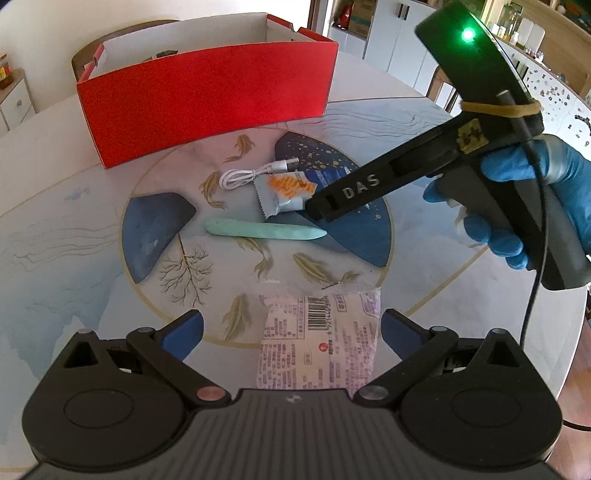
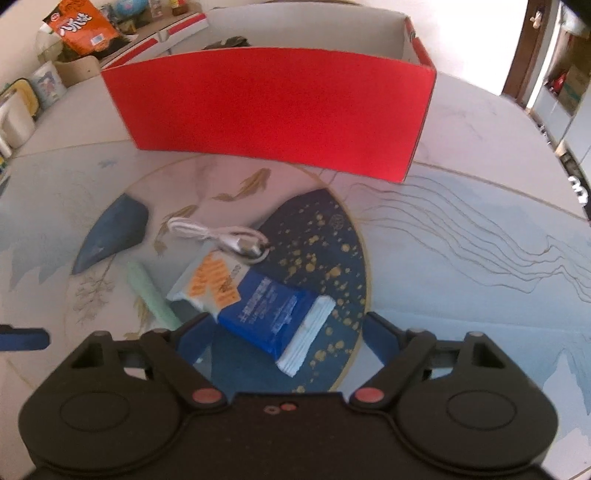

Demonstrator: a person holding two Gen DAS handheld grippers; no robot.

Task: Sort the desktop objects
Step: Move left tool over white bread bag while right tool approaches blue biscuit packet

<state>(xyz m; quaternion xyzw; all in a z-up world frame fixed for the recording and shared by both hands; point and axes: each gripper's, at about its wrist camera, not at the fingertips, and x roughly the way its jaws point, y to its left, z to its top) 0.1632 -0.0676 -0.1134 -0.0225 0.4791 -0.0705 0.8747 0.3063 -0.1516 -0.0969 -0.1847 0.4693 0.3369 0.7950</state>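
Observation:
A white packet with a barcode (image 1: 321, 332) lies flat between the wide-apart blue fingers of my left gripper (image 1: 291, 332), which is open and clear of it on the left side. Further off lie a mint-green stick (image 1: 266, 229), a silver and orange snack packet (image 1: 284, 195) and a coiled white USB cable (image 1: 251, 173). My right gripper (image 1: 317, 210), held by a blue-gloved hand (image 1: 535, 206), points down at the snack packet. In its own view my right gripper (image 2: 286, 332) is open, its fingers either side of a blue tissue pack (image 2: 273, 314) without pressing it.
An open red box (image 1: 207, 107) stands at the back of the round painted table (image 1: 74, 240), with something dark inside it. In the right wrist view the red box (image 2: 273, 110) is straight ahead. An orange snack bag (image 2: 81, 26) and clutter sit on a shelf behind.

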